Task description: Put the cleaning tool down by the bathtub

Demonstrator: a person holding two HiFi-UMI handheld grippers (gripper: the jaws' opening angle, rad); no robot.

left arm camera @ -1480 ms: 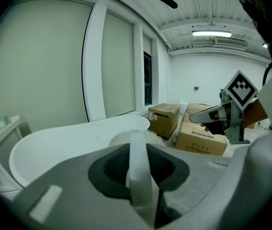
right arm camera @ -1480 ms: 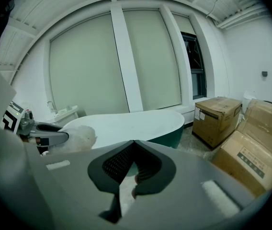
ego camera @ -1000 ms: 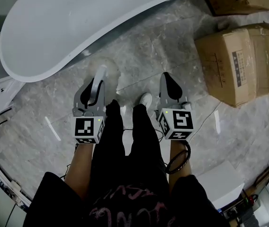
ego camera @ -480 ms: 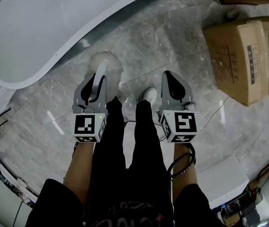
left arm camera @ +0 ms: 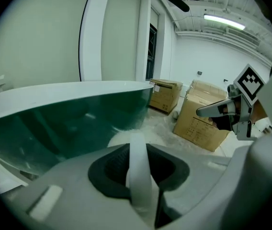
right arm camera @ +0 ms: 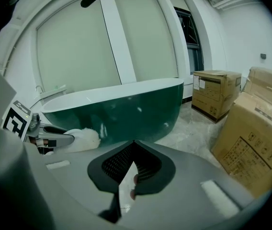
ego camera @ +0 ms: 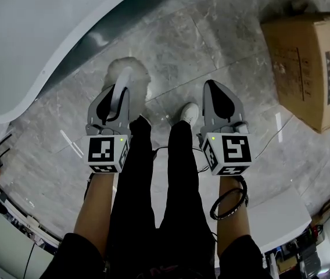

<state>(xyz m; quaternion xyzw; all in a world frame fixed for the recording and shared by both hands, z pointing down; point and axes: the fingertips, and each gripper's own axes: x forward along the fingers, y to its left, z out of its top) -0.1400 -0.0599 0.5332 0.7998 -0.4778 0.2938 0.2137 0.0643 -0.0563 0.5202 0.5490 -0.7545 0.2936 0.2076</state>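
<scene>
Marble floor (ego camera: 223, 45) by bathtub (ego camera: 31, 34); left claw (ego camera: 119, 90) grasping cleaning tool (ego camera: 135, 68); right claw (ego camera: 214, 89) clenched; box (ego camera: 304, 57) shut

Glossy bathtub (ego camera: 25, 39), fluffy cleaning tool (ego camera: 129, 75), polished marble floor (ego camera: 217, 51), matt cardboard box (ego camera: 310, 63)

White cleaning brush held above the floor, just beside the bathtub

The cleaning brush (ego camera: 124, 81) has a flat white handle and a fluffy white head. The left tool (ego camera: 116, 100) is closed on the handle, which runs straight forward between its jaws. The head hangs past the jaw tips, over the grey marble floor (ego camera: 211, 45) and close to the wall of the bathtub (ego camera: 31, 34). I cannot tell if it touches the floor. The bathtub is long and rounded, with a white rim and a glossy dark green outer side (left arm camera: 69, 121).
</scene>
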